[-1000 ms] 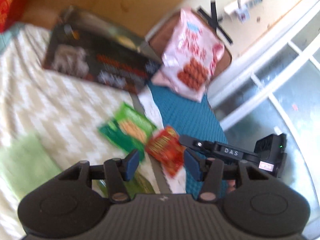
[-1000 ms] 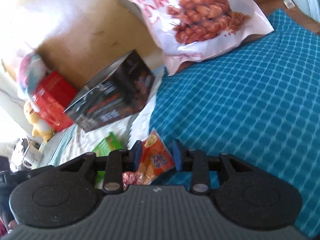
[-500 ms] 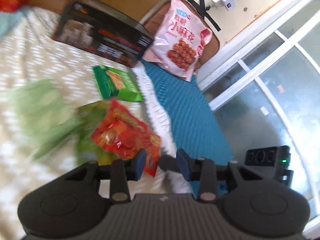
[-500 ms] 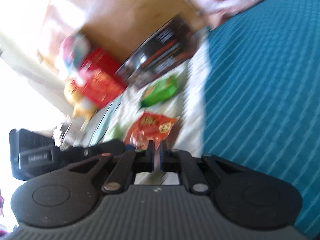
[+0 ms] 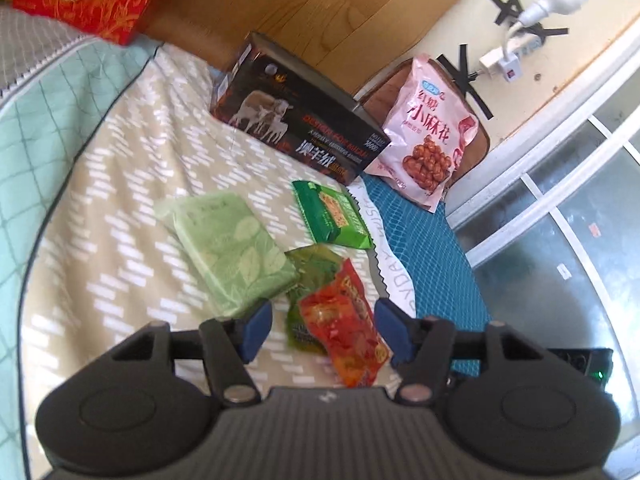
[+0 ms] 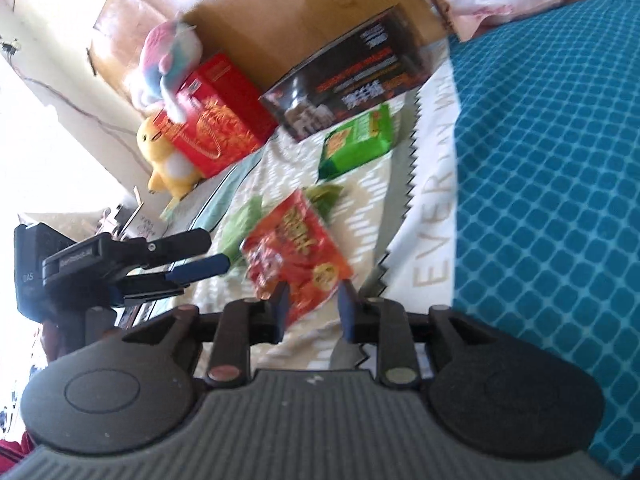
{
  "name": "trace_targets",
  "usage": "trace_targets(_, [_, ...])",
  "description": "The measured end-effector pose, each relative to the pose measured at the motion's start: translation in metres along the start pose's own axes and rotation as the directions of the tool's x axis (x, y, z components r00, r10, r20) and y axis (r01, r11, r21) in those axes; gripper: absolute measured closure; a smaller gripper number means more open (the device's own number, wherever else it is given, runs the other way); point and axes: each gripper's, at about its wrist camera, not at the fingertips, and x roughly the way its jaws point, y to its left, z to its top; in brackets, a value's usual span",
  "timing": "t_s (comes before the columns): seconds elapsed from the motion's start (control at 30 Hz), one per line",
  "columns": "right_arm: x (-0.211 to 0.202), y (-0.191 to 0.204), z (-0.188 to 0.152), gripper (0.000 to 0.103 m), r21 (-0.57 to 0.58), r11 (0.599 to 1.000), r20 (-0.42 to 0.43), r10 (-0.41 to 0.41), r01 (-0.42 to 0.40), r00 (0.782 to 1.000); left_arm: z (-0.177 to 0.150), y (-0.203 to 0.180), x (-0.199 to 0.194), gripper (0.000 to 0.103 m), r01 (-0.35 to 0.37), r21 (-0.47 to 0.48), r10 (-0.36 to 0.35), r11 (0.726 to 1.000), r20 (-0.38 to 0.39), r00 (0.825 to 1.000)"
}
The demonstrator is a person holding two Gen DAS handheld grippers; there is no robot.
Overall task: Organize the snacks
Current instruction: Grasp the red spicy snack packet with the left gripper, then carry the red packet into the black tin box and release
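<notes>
A red snack packet point(image 5: 344, 332) lies on the patterned bed cover, partly on top of an olive-green packet point(image 5: 314, 268). My left gripper point(image 5: 324, 334) straddles the red packet and its jaws are opening; the blue pads stand apart from it. In the right wrist view the red snack packet point(image 6: 296, 256) is just ahead, its near corner between the pads of my right gripper point(image 6: 314, 310). Those jaws are also opening, without squeezing it. The left gripper point(image 6: 216, 250) reaches in from the left.
A pale green leaf-print pack point(image 5: 228, 248) and a bright green packet point(image 5: 332, 216) lie nearby. Behind stand a black box point(image 5: 296, 132), a pink snack bag point(image 5: 428, 128) and a red gift box point(image 6: 216, 120) with plush toys point(image 6: 168, 60). A blue mat point(image 6: 540, 160) and window lie right.
Both grippers drew back along the bed with the red packet. The left jaws narrowed on it, then spread wide. The right jaws shut empty, then parted around its corner.
</notes>
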Motion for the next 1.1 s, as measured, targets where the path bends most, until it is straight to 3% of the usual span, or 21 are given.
trace_targets(0.07, [-0.001, 0.005, 0.002, 0.065, -0.071, 0.996, 0.050, -0.057, 0.060, 0.997, -0.002, -0.002, 0.004, 0.045, -0.002, 0.014, 0.002, 1.000, -0.012, 1.000])
trace_targets(0.13, [0.003, 0.007, 0.007, 0.057, -0.117, 0.991, 0.067, -0.060, 0.067, 0.996, -0.006, -0.005, 0.008, 0.045, -0.001, 0.029, 0.002, 1.000, -0.037, 0.999])
trace_targets(0.33, [0.030, 0.001, 0.017, 0.057, -0.106, 0.994, 0.040, -0.005, 0.009, 0.999, -0.022, -0.001, 0.003, 0.049, 0.050, -0.015, -0.051, 0.999, -0.067, 0.996])
trace_targets(0.37, [0.031, 0.003, 0.016, 0.058, -0.111, 0.994, 0.014, 0.023, -0.022, 1.000, -0.025, -0.001, 0.004, 0.052, 0.058, -0.016, -0.059, 0.998, -0.076, 0.995])
trace_targets(0.4, [0.033, 0.006, 0.013, 0.059, -0.119, 0.992, -0.009, 0.042, -0.042, 0.999, -0.028, -0.002, 0.004, 0.062, 0.062, -0.011, -0.063, 0.998, -0.079, 0.995])
trace_targets(0.43, [0.033, 0.010, 0.009, 0.066, -0.132, 0.989, -0.030, 0.059, -0.062, 0.998, -0.031, -0.003, 0.004, 0.069, 0.049, -0.003, -0.049, 0.999, -0.078, 0.996])
trace_targets(0.5, [0.031, 0.019, -0.001, 0.068, -0.156, 0.986, -0.040, 0.058, -0.063, 0.998, -0.033, -0.001, 0.001, 0.081, 0.018, 0.020, -0.017, 1.000, -0.060, 0.998])
trace_targets(0.6, [0.030, 0.025, -0.011, 0.075, -0.139, 0.984, -0.084, 0.100, -0.111, 0.991, -0.034, 0.010, -0.007, 0.082, 0.037, -0.013, -0.037, 0.999, -0.058, 0.998])
trace_targets(0.8, [0.030, 0.047, -0.011, 0.079, -0.155, 0.973, -0.107, 0.159, -0.174, 0.982, -0.035, 0.010, -0.034, 0.083, 0.033, 0.027, -0.033, 0.999, -0.006, 0.999])
trace_targets(1.1, [0.045, 0.062, 0.038, 0.079, -0.162, 0.966, -0.033, 0.200, -0.203, 0.979, 0.025, -0.003, -0.039, 0.084, 0.029, 0.047, -0.033, 0.998, 0.096, 0.995])
